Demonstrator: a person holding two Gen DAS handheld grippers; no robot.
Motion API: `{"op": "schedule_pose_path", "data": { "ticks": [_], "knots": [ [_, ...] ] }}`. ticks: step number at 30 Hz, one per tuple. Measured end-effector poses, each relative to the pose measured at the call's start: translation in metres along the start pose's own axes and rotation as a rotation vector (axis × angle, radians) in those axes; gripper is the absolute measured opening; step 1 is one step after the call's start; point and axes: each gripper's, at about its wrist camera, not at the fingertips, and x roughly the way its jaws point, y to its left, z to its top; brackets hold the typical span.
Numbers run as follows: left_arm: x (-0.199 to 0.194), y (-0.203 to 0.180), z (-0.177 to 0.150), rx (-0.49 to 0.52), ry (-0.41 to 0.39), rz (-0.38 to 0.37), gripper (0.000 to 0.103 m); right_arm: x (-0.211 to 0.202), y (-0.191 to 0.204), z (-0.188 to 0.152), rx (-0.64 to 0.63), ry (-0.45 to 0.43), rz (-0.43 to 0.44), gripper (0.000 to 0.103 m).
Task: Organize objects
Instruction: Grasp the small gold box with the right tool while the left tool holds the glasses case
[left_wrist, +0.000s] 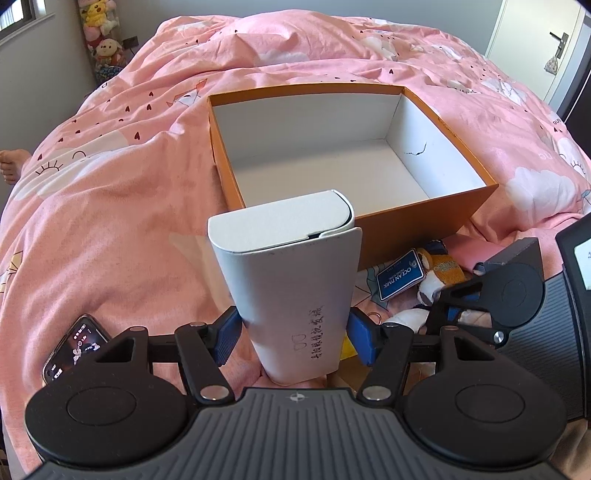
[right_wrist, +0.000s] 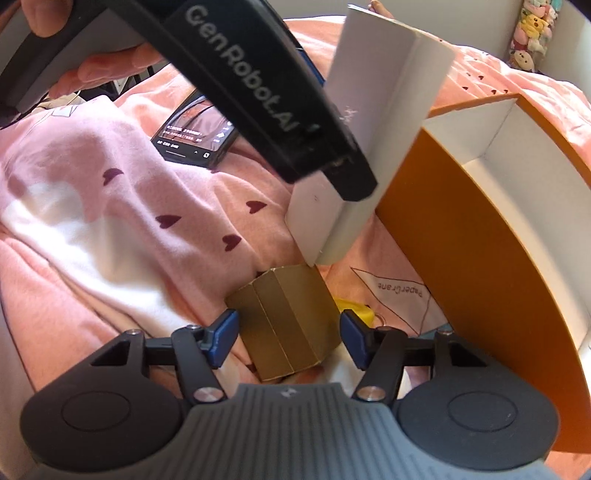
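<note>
We are gripping the white carton (left_wrist: 291, 280) in the left gripper (left_wrist: 293, 338), jaws wide apart; right gripper (right_wrist: 288, 338) jaws are straddling the gold box (right_wrist: 291, 325), released, not pressing it.

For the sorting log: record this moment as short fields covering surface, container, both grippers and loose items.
surface: pink printed bedspread
container: open orange cardboard box with white inside, nothing in view inside
left gripper: shut on tall white paper carton with handwriting, held near the box's front wall
right gripper: open, jaws either side of gold faceted box, pads not pressing
loose items: black phone, blue Ocean Park card, plush toy, yellow item beside the gold box
</note>
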Motion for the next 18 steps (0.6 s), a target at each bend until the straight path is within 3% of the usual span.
{"op": "schedule_pose_path", "data": {
  "ticks": [4, 6, 8, 11, 16, 18],
  "knots": [
    [0.003, 0.003, 0.001, -0.005, 0.004, -0.008, 0.071, 0.001, -0.01, 0.003, 0.046, 0.011, 0.024, 0.041],
    [0.002, 0.003, 0.002, -0.006, 0.005, -0.012, 0.071, -0.006, -0.02, 0.004, 0.111, -0.011, 0.056, 0.026],
    [0.003, 0.003, 0.003, -0.005, 0.008, -0.012, 0.071, -0.015, -0.028, 0.004, 0.168, -0.033, 0.089, 0.0],
    [0.004, 0.003, 0.004, -0.001, 0.015, -0.012, 0.071, -0.019, -0.034, 0.005, 0.168, -0.034, 0.039, 0.0],
    [0.002, 0.002, 0.003, 0.013, 0.023, -0.011, 0.071, -0.018, -0.024, 0.008, 0.089, -0.022, 0.025, 0.013],
    [0.001, 0.002, 0.002, 0.02, 0.024, -0.012, 0.071, -0.023, -0.022, 0.01, 0.029, -0.018, 0.027, 0.035]
  ]
}}
